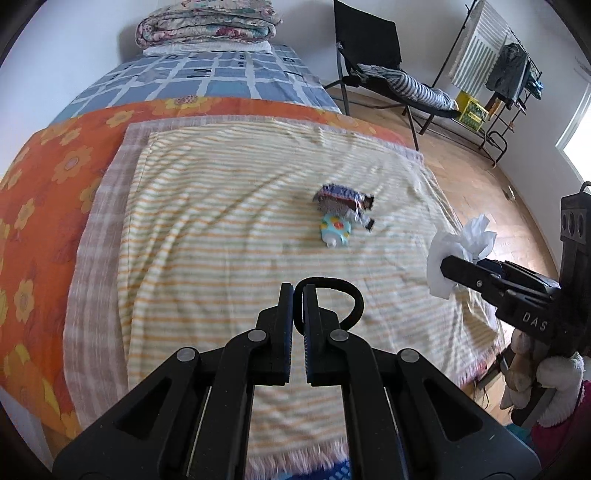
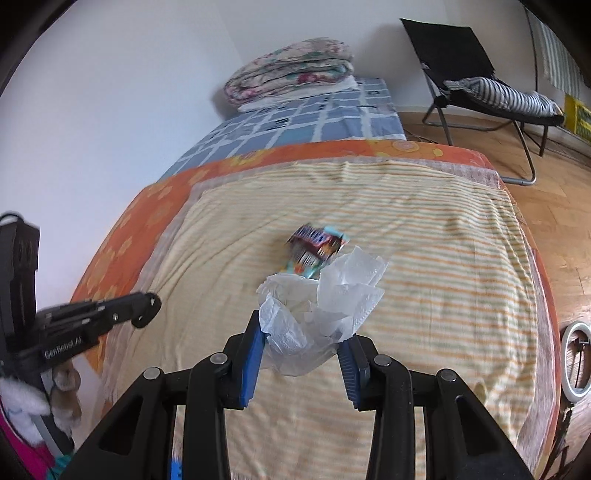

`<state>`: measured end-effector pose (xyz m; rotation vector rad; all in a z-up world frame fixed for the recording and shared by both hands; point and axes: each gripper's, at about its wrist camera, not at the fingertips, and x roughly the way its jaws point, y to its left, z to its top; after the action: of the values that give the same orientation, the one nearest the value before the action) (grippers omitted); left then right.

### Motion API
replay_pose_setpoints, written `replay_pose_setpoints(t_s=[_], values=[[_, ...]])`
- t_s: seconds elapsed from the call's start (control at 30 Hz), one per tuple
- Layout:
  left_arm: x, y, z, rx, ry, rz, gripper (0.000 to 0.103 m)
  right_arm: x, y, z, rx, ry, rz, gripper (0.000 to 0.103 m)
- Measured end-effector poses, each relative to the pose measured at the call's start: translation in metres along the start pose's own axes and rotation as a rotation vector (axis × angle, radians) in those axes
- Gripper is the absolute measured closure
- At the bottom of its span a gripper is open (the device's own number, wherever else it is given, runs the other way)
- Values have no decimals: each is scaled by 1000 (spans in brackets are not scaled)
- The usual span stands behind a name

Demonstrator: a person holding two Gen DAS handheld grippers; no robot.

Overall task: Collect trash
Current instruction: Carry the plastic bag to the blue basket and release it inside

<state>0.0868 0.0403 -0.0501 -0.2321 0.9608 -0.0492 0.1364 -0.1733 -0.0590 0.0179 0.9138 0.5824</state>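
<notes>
Right gripper [image 2: 301, 341] clamps a crumpled white paper towel [image 2: 321, 306] between its blue pads, jaws part-way open around the wad, holding it above a bed [image 1: 44, 192] spread with a yellow-striped towel [image 1: 221, 266]. Beside it, the left gripper [image 1: 298, 295] has its jaws pressed fully together on a thin black loop [image 1: 345, 291], which curls out to the right of the fingertips. Seen from the left wrist camera, the paper towel bulges out on both sides of the right gripper's black fingers, off the right edge of the bed and over the wooden floor [image 1: 476, 173].

Still lying on the striped towel, near its middle, is a crinkled snack wrapper [image 1: 343, 201] in dark blue, red and white; it rests against, and partly over, a small light-blue packet [image 1: 334, 230] with an orange spot. Both are well apart from either gripper.

An orange flowered cover [image 1: 33, 221] lies under the striped towel, and beyond it a blue checked sheet [image 1: 221, 79] runs to a folded floral quilt [image 1: 207, 26] stacked at the far end against the white wall. A black folding chair [image 1: 369, 33] carrying a striped cushion [image 1: 417, 88] stands on the floor to the right, with a clothes rack [image 1: 491, 62] farther along. A fluffy white sleeve [image 1: 561, 373] shows at the handle of the right gripper.
</notes>
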Motion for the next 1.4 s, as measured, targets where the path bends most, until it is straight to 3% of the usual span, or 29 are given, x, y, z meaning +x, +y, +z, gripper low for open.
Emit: replay_pose_setpoints(t_s=[0.4, 0.8, 1.4], values=[[-30, -12, -71, 45, 7, -14, 100, -24, 46, -79, -103, 42, 37, 64], [-31, -6, -144, 29, 71, -22, 100, -36, 60, -145, -128, 102, 66, 64], [-20, -17, -198, 64, 164, -28, 100, -34, 67, -207, -195, 199, 67, 62]])
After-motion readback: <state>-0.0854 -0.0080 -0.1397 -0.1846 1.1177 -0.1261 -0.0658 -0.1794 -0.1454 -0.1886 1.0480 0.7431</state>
